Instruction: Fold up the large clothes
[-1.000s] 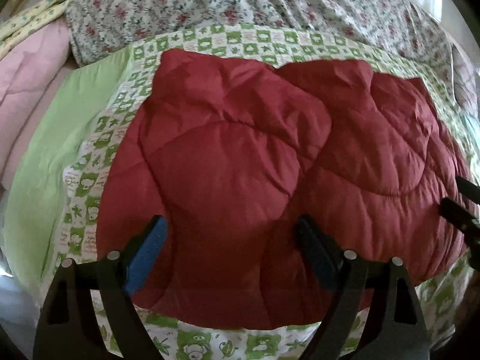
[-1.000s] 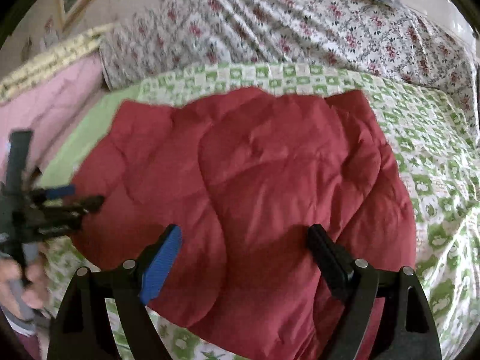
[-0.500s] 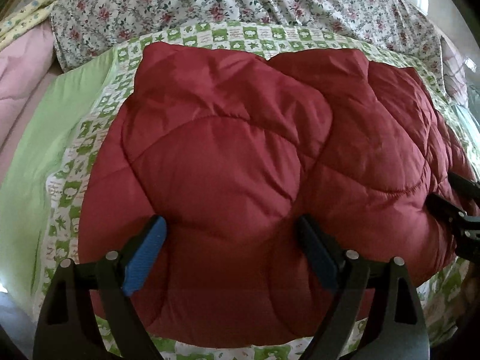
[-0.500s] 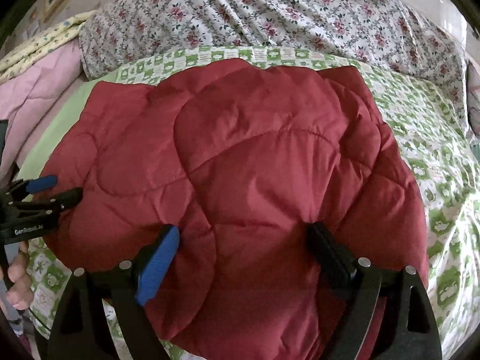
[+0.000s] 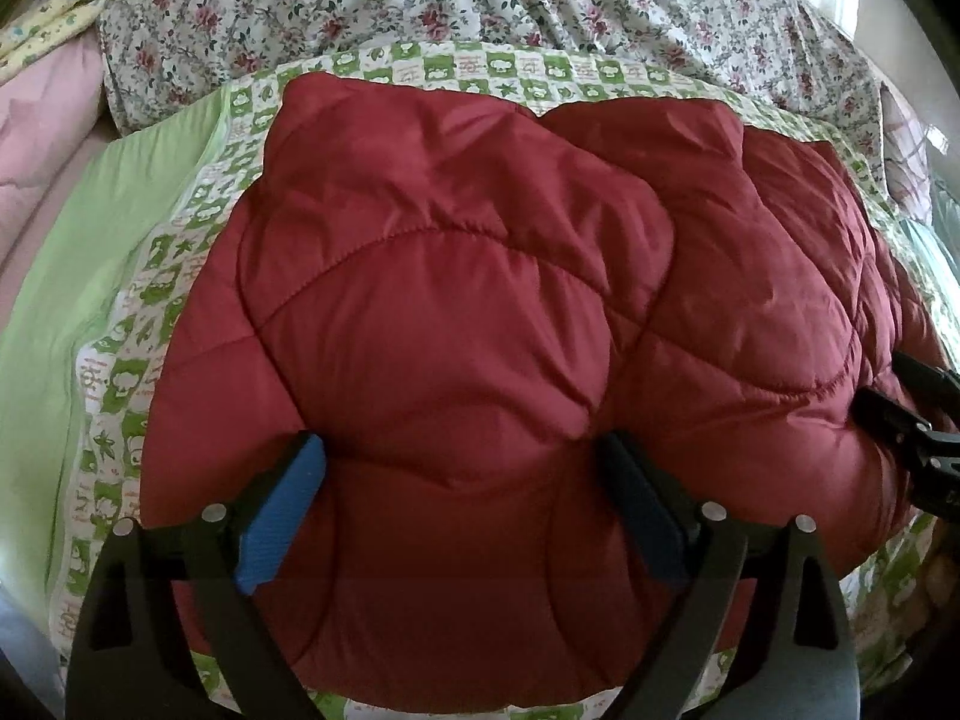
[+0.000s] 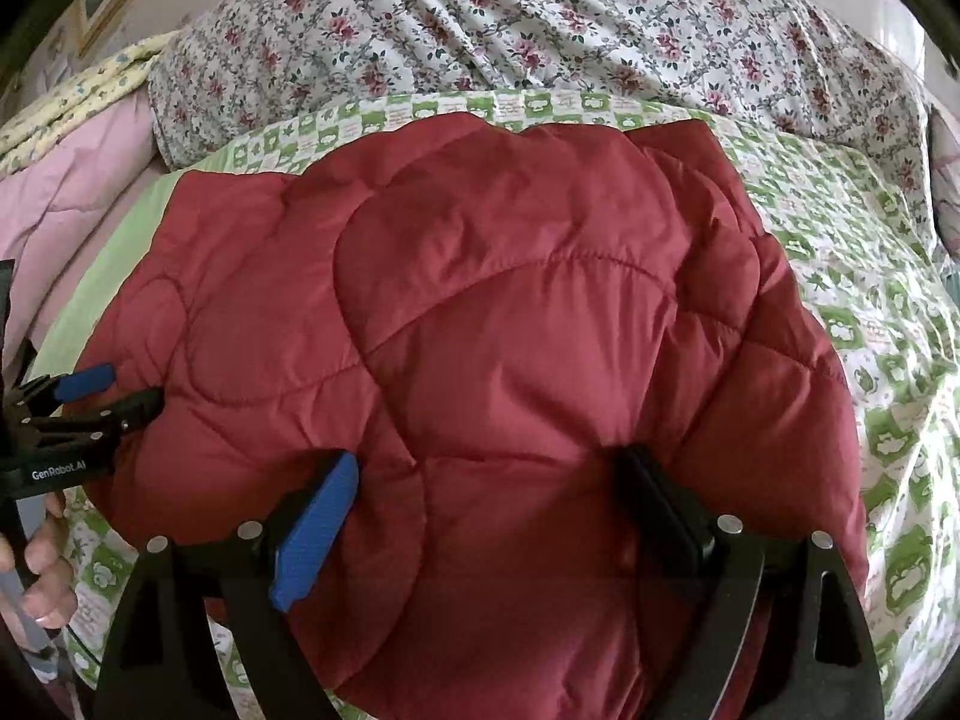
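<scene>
A dark red quilted jacket [image 5: 450, 270] lies folded into a thick bundle on a green-and-white patterned sheet [image 5: 120, 372]. My left gripper [image 5: 459, 450] hangs over the bundle's near left part. Its jaws are opening, with puffy jacket cloth bulging between the blue pads and nothing pinched. My right gripper [image 6: 489, 462] stands open over the near right part of the jacket [image 6: 510, 300], its pads apart from the cloth. Each gripper shows in the other's view: the right gripper [image 5: 900, 402] at the jacket's right edge, the left gripper [image 6: 129, 390] at its left edge.
A floral duvet [image 5: 420, 6] is heaped behind the jacket. A pink blanket [image 5: 42, 120] lies at the far left beside a plain green strip of bedding [image 5: 90, 240]. A person's hand [image 6: 42, 588] holds the left gripper's handle. The patterned sheet [image 6: 870, 312] stretches away to the right.
Both cameras have tipped and drawn slightly closer, so the jacket fills more of each view. The left jaws stand a little wider. The jacket itself has not moved.
</scene>
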A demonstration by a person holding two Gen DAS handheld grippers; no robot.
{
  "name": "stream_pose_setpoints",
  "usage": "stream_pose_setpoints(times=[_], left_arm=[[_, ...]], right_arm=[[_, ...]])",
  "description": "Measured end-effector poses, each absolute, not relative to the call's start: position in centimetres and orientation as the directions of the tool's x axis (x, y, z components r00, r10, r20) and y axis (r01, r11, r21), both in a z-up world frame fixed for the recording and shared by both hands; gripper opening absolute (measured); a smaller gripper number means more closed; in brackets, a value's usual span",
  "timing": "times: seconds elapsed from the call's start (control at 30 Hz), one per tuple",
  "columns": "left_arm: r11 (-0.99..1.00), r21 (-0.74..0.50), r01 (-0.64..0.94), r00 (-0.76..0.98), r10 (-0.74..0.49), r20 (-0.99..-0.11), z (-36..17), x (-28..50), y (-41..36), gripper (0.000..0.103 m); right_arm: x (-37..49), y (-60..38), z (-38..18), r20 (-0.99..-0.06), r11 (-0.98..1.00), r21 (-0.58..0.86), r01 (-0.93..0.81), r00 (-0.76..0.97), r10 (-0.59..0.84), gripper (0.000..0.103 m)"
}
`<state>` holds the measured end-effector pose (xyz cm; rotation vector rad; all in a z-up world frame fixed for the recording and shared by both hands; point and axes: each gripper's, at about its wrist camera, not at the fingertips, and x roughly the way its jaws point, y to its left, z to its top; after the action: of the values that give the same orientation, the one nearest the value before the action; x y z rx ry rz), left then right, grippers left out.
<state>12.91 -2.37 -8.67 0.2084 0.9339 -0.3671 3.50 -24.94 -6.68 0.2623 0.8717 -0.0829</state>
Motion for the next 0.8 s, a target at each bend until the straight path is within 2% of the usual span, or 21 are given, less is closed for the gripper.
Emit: stream_pose_setpoints(times=[0.63, 0.73, 0.8], left_arm=[[0.920, -0.046, 0.389, 0.559, -0.276, -0.782, -6.2, 9.8, 1.0, 0.096], [0.933, -0.031, 0.358, 0.548, -0.237, -0.802, -7.0, 11.3, 1.7, 0.096], [0.933, -0.061, 0.355, 0.524, -0.253, -0.814, -7.9, 12.7, 2.1, 0.096]], right_arm=[[0.1, -25.2, -4.0, -0.734, 0.957, 0.210, 0.201, 0.678, 0.019, 0.089], [0.9, -26.2, -4.3, -0.740, 0.951, 0.222, 0.215, 0.673, 0.021, 0.089], [1.9, -27.2, -5.0, -0.750, 0.944, 0.237, 0.232, 0.661, 0.026, 0.089]])
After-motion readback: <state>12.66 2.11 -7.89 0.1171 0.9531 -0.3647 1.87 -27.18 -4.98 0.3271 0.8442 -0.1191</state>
